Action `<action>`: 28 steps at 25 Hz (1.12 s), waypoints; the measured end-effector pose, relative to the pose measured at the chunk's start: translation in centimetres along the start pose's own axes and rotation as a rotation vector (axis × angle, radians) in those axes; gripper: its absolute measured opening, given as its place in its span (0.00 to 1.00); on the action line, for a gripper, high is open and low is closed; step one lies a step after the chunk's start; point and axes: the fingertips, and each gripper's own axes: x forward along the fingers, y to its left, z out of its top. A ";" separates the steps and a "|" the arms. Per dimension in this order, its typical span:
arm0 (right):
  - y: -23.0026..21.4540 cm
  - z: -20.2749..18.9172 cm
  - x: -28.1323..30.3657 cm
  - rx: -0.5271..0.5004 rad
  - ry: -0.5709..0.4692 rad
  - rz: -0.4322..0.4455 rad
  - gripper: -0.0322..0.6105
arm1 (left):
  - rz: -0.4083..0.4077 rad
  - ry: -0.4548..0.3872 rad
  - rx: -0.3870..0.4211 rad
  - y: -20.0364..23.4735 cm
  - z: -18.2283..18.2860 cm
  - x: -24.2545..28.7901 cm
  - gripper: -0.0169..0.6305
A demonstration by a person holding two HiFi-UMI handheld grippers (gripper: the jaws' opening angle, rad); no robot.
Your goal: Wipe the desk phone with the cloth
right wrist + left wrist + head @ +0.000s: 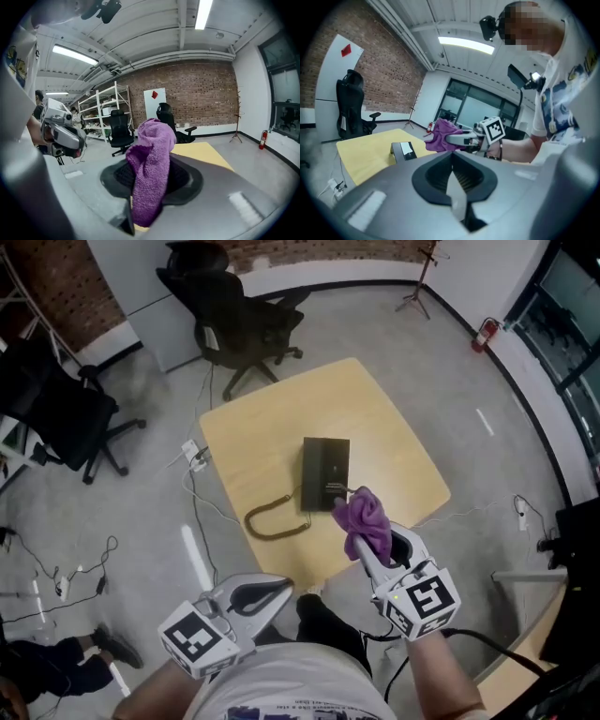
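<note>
— Right claw [359, 545]?
— Clenched on the purple cloth [364, 519], held up just beside the phone [325, 474].
— Left claw [281, 587]?
— Closed on nothing, low by the table [272, 409] edge. Phone lies mid-table.

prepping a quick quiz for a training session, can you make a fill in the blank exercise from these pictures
The right gripper is shut on a ____ cloth.
The left gripper is shut and holds ____.
In the head view, the coiled cord lies to the ____ of the desk phone.
Missing words: purple; nothing; left.
</note>
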 end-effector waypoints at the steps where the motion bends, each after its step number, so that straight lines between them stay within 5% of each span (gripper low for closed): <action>1: -1.0 -0.1 1.0 -0.002 0.007 0.010 0.24 | 0.015 0.000 -0.008 0.3 0.2 0.6 0.03; 13: -9.6 -3.9 12.9 0.047 0.090 -0.025 0.24 | 0.042 0.045 -0.066 2.4 2.0 3.0 0.03; 28: -10.6 -8.8 18.7 0.028 0.231 -0.100 0.24 | 0.072 0.056 -0.117 5.9 2.5 0.2 0.03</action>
